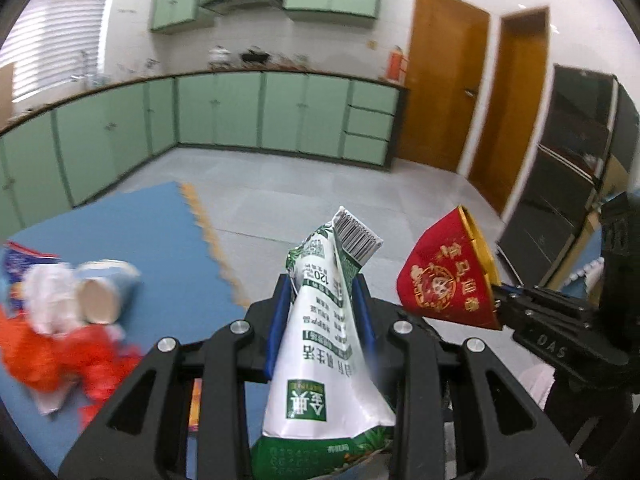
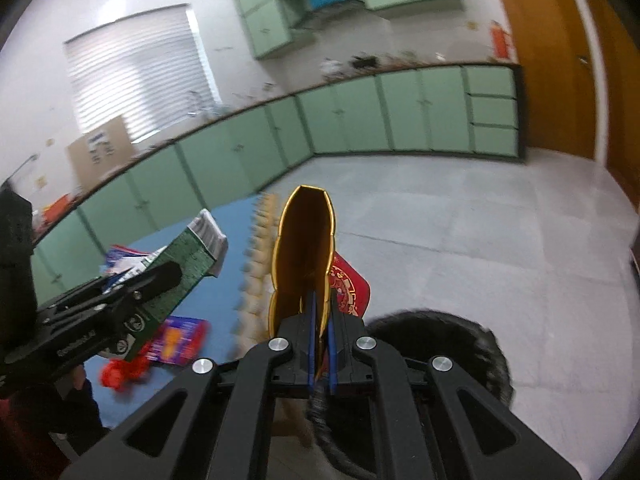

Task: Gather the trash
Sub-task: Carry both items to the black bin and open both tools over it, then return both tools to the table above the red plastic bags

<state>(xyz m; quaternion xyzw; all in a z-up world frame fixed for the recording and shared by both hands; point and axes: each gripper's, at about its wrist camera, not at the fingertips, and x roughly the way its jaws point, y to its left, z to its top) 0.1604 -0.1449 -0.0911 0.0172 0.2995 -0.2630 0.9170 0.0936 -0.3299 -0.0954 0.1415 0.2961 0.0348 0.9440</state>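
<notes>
Between the left gripper's (image 1: 323,312) blue pads a crumpled white-and-green milk carton (image 1: 324,340) sits pinched; the right gripper (image 2: 320,336), nearly closed, clamps a flattened red, gold-lined paper cup (image 2: 304,256). Beyond, crinkled wrappers (image 1: 72,344) litter the blue foam mat (image 1: 160,240).

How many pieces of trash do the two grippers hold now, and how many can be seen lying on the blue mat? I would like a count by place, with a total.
Held in the left gripper: 1, the green and white carton
Held in the right gripper: 1, the red and gold paper bowl
Lying on the blue mat: at least 4 (white cup, white wad, red plastic, purple packet)
Total: at least 6
</notes>
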